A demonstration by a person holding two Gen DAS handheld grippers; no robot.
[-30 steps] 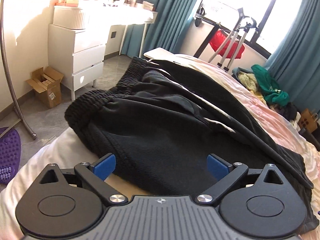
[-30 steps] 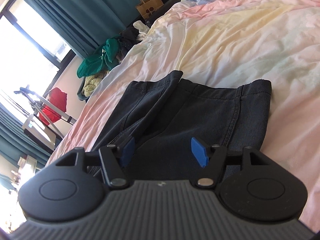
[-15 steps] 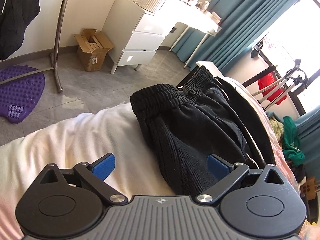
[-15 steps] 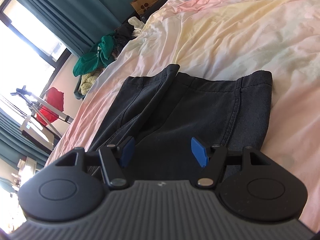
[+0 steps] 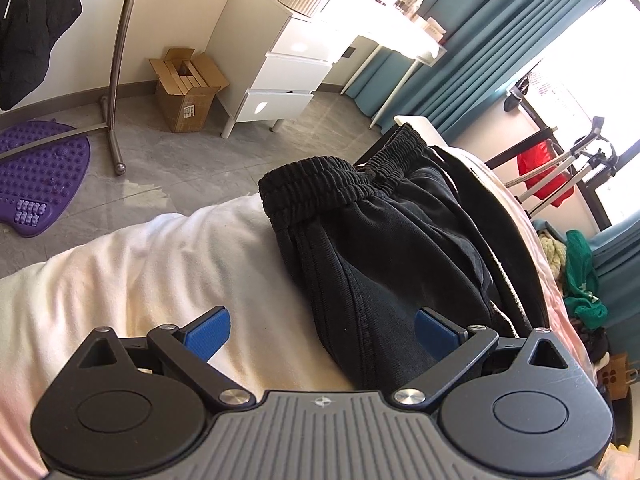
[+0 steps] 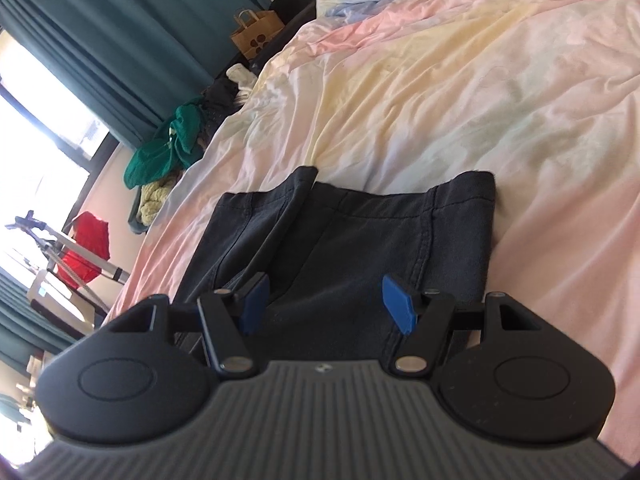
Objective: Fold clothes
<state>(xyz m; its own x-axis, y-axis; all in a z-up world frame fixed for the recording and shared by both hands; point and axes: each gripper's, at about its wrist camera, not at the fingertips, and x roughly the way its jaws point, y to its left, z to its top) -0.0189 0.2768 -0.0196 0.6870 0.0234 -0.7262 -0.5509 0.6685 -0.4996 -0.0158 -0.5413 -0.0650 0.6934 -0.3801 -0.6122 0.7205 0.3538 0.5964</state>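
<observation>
- The black, soft cotton trousers (image 5: 400, 248) are laid lengthwise on the pastel-sheeted bed (image 6: 460, 92).
- Limp, light cloth is expected; the thick elastic waistband (image 5: 316, 184) and hems (image 6: 400, 200) offer firm holds.
- The left gripper (image 5: 320, 330) and right gripper (image 6: 322, 304) are spread wide, nothing held.

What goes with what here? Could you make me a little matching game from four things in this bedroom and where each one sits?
Things:
1. black elastic-waist trousers
2. open brown cardboard box
3. purple nubbed plastic mat
4. brown paper carrier bag

Places:
A. floor beside the white drawer unit
B. floor at the metal stand's foot
C. beyond the bed's far edge
D. on the pastel bedspread

Pairs: 1-D, 2-A, 3-B, 4-C
</observation>
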